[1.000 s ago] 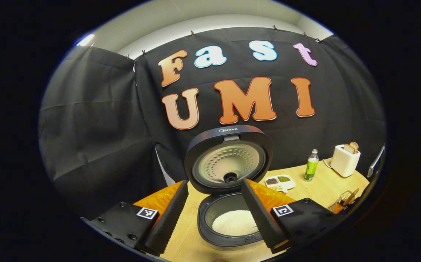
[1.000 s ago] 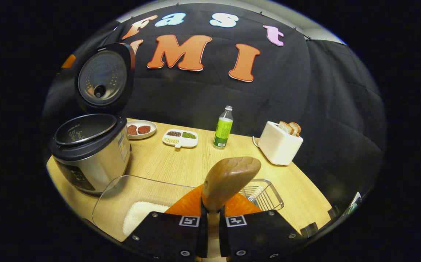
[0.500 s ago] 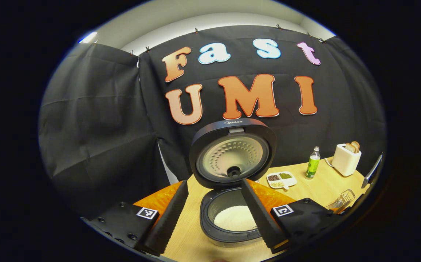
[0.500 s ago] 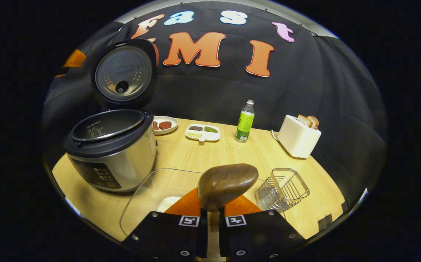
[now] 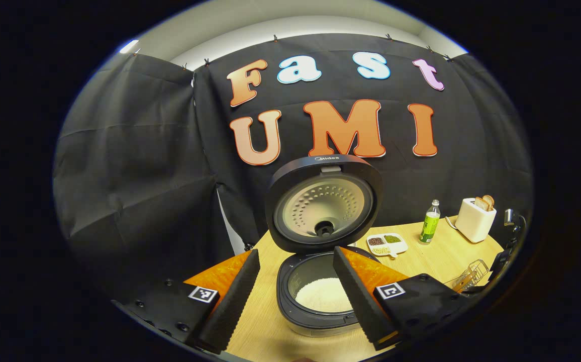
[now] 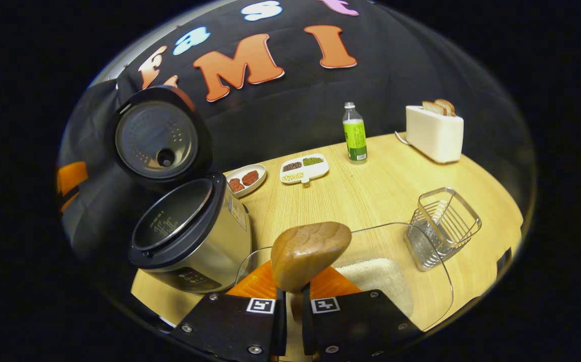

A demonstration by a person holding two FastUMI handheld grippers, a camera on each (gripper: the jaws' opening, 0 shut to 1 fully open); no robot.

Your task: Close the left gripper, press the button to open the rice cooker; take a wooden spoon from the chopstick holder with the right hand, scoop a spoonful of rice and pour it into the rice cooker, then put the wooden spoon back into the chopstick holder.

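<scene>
Right gripper [image 6: 290, 314] jaws clamped on wooden spoon [image 6: 310, 254], bowl pointing forward. Chopstick holder [image 6: 444, 226] lay right of spoon, beside rice tray [image 6: 421, 291]. Left gripper [image 5: 295, 296] jaws spread, farther off, over opened rice cooker [image 5: 320, 296].
</scene>
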